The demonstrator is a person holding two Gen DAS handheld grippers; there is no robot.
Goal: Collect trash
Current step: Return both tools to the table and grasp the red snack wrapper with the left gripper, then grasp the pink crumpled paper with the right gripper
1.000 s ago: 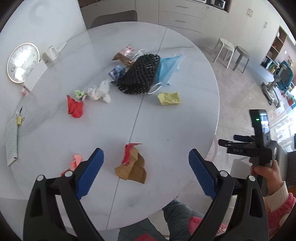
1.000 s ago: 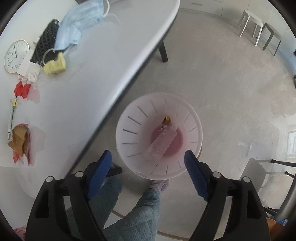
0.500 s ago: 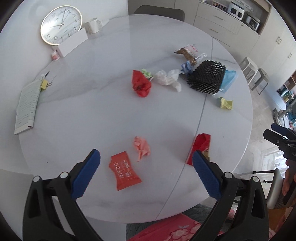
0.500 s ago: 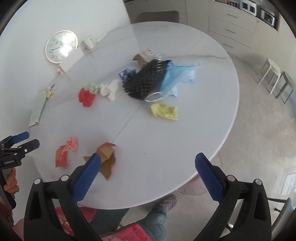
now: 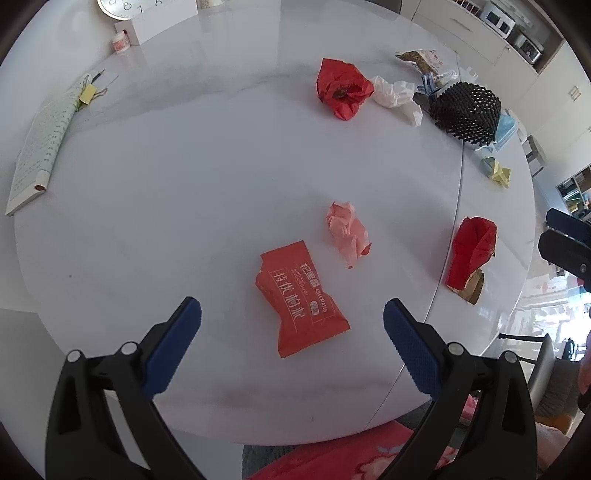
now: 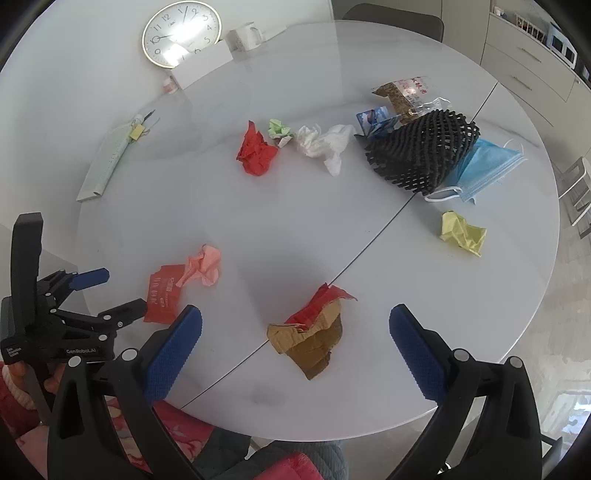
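Observation:
Trash lies scattered on a round white table point(image 5: 184, 184). My left gripper point(image 5: 291, 319) is open just above a red snack wrapper point(image 5: 299, 299), with a pink paper wad point(image 5: 349, 232) beyond it. My right gripper point(image 6: 295, 325) is open over a brown and red crumpled paper point(image 6: 314, 332); that paper also shows in the left wrist view point(image 5: 471, 254). Farther off lie a red paper wad point(image 6: 256, 151), white tissue point(image 6: 325, 144), black foam net point(image 6: 421, 151), blue face mask point(image 6: 487, 166) and yellow wad point(image 6: 463, 232). The left gripper also shows in the right wrist view point(image 6: 107, 291).
A wall clock point(image 6: 181, 33), a white box point(image 6: 201, 64), a mug point(image 6: 245, 37) and a booklet point(image 6: 107, 162) with a clip sit at the table's far left. A snack bag point(image 6: 402, 92) lies behind the net. The floor and cabinets are to the right.
Both grippers swung from the floor bin side to the table and came lower. The left now hangs over the red wrapper, the right over the brown paper.

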